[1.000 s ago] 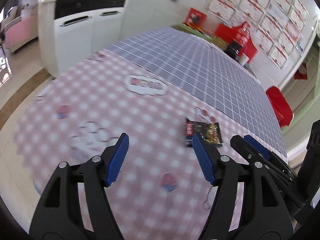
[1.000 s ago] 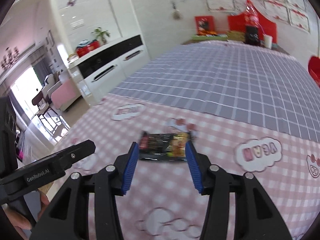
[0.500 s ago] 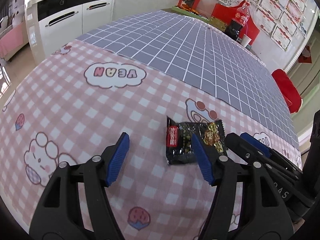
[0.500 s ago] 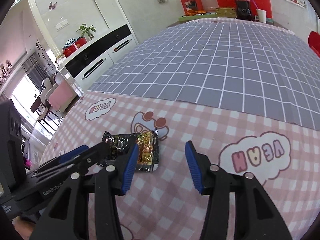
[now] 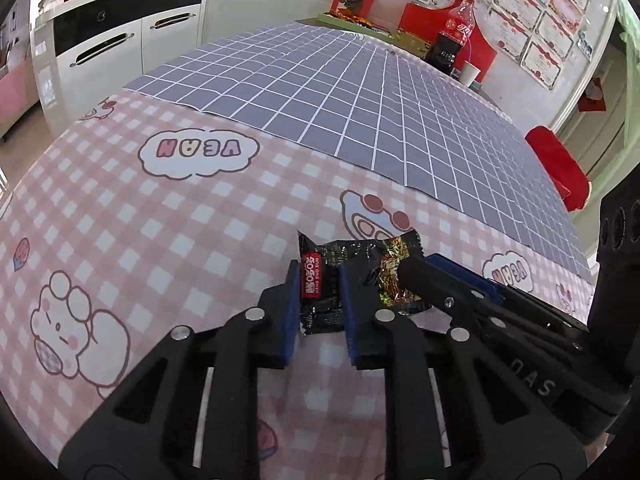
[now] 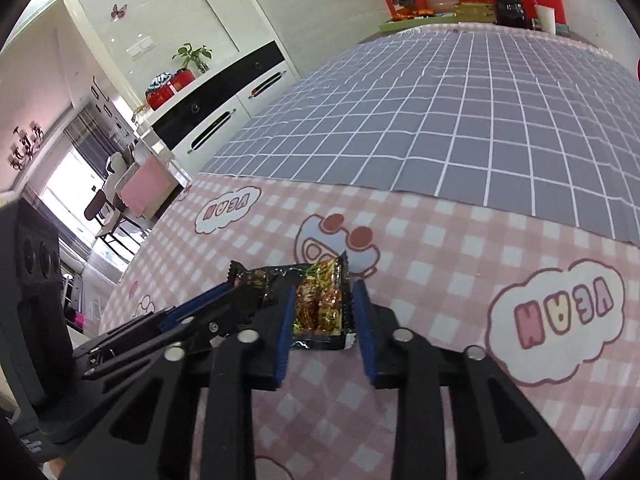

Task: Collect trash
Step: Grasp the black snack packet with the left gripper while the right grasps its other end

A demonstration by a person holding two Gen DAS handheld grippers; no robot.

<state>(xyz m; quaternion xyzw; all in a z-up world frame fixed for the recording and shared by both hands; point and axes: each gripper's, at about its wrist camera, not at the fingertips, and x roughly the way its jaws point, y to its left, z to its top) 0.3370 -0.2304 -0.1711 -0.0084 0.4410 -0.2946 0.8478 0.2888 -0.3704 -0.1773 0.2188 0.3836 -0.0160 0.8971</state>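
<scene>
Both grippers had closed in on the snack wrapper (image 5: 320, 280). It lay crosswise, left gripper (image 5: 320, 296) clenching its red-label end, right gripper (image 6: 322, 308) pinching its gold end.

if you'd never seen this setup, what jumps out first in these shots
The crumpled black snack wrapper on the pink checked tablecloth, with both grippers on it: the left gripper closed on its black end, the right gripper straddling its gold end, whether it grips is unclear. Beyond lies a grey grid cloth, with a cola bottle at the far edge.

Crumpled black-and-gold snack wrapper (image 5: 344, 276) lies apparently flat on the pink checked cloth (image 5: 200, 232).
</scene>
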